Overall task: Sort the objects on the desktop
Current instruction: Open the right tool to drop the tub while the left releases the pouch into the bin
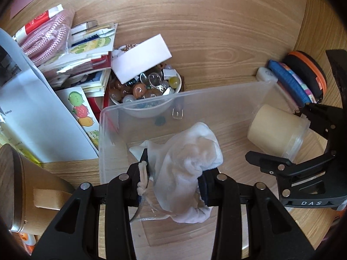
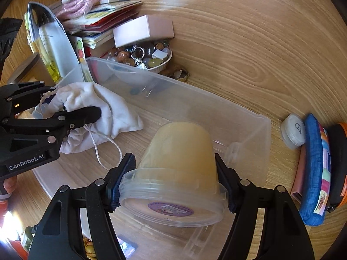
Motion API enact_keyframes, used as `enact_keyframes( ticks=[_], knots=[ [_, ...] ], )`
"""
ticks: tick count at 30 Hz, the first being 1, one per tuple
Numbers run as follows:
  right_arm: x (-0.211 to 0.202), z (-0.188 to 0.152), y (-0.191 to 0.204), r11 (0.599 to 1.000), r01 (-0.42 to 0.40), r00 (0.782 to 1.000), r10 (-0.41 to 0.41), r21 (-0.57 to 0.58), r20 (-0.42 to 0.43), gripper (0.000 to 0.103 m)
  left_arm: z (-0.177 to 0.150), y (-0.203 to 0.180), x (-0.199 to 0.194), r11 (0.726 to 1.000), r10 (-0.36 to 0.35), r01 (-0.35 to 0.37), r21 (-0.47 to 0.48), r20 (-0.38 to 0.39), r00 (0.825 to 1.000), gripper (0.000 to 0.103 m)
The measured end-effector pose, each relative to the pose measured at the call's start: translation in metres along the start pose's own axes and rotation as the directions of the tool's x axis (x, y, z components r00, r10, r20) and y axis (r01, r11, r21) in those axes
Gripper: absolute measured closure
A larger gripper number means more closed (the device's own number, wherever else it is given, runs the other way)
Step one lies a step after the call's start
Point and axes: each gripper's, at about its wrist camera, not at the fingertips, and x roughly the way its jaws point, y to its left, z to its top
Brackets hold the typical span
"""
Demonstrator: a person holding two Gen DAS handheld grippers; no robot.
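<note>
My left gripper (image 1: 173, 171) is shut on a white drawstring cloth pouch (image 1: 186, 158) and holds it inside a clear plastic bin (image 1: 216, 93). The pouch also shows in the right wrist view (image 2: 102, 106), with the left gripper (image 2: 65, 108) around it. My right gripper (image 2: 173, 173) is shut on a clear tub of yellowish paste (image 2: 175, 151), tilted with its lid toward the camera, over the bin (image 2: 249, 130). In the left wrist view the tub (image 1: 275, 130) and right gripper (image 1: 279, 143) are at the right.
A white bowl of beads and trinkets (image 1: 149, 86) sits behind the bin under a white box (image 1: 141, 58). Booklets, stickers and a pink mesh bag (image 1: 47, 36) pile at the left. A brown cup (image 1: 32, 186) is near left. Pouches and a white disc (image 2: 292, 132) lie right.
</note>
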Motion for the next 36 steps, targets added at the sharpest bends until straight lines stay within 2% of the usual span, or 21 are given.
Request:
enact_keyframes(
  ticks=[6,10,13,18,27,36],
  knots=[
    [0.005,0.001,0.007,0.999,0.016,1.0,-0.016,-0.035,-0.014,0.036,0.0,-0.011,0.006,0.999,0.026,-0.026,0.03,0.0,1.0,0.064],
    [0.002,0.003,0.011,0.998,0.019,1.0,-0.02,-0.054,-0.009,0.036,-0.001,-0.017,0.008,0.998,0.046,-0.046,0.054,0.002,0.999,0.059],
    [-0.005,0.004,0.015,0.993,0.069,0.998,-0.067,-0.093,0.019,0.036,0.001,-0.018,0.009,0.997,0.051,-0.051,0.064,0.0,0.999,0.056],
    [-0.011,0.003,0.02,0.988,0.096,0.995,-0.094,-0.125,0.025,0.036,0.002,-0.02,0.009,0.997,0.041,-0.042,0.065,0.012,0.999,0.038],
    [-0.02,-0.008,0.016,0.99,0.108,0.993,-0.103,-0.095,0.053,0.033,0.002,-0.022,-0.011,0.994,0.071,-0.075,0.074,0.049,0.996,0.021],
    [-0.059,-0.019,0.021,0.992,0.113,0.987,-0.105,-0.062,0.122,0.029,-0.003,-0.019,-0.045,0.992,0.108,-0.113,0.056,0.097,0.989,0.011]
  ],
)
